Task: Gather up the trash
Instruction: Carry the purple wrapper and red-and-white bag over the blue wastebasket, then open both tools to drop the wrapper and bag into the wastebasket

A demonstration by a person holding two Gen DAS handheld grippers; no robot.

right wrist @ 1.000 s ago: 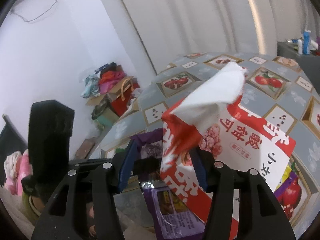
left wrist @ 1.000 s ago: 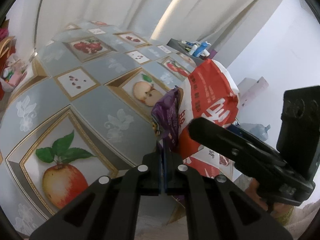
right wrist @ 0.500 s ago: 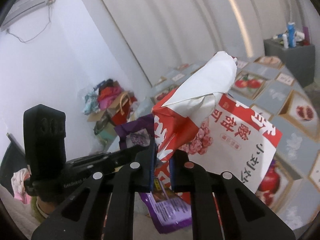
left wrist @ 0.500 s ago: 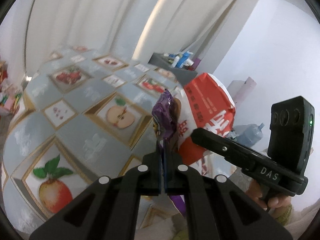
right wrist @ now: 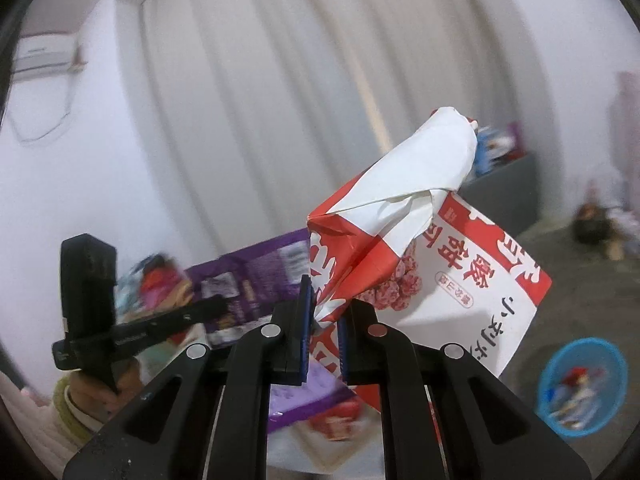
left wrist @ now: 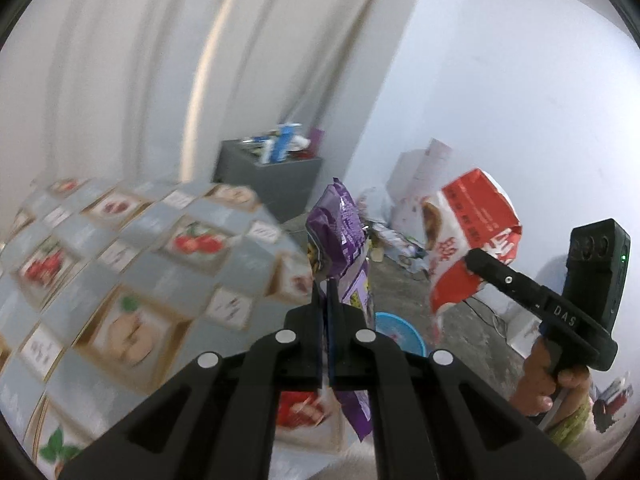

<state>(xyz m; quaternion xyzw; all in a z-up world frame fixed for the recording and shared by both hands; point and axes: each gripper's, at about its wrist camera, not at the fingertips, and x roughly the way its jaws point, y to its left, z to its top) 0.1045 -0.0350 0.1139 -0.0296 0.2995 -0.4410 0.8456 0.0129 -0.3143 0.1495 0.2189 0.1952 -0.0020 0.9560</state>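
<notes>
Our right gripper [right wrist: 323, 354] pinches the red bag [right wrist: 432, 280]; the blue basket [right wrist: 580, 388] lies lower right, nearer it.

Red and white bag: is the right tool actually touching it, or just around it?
Touching. In the right wrist view the right tool has its blue pads pinched on a crumpled corner of the red and white bag, which hangs clear in the air.

Open air ahead of both sets of fingers, fruit-patterned table [left wrist: 132, 256] left of the left fingers, grey cabinet [left wrist: 276, 176] beyond them, blue basin [right wrist: 580, 388] on bare floor below-right of the right fingers.
</notes>
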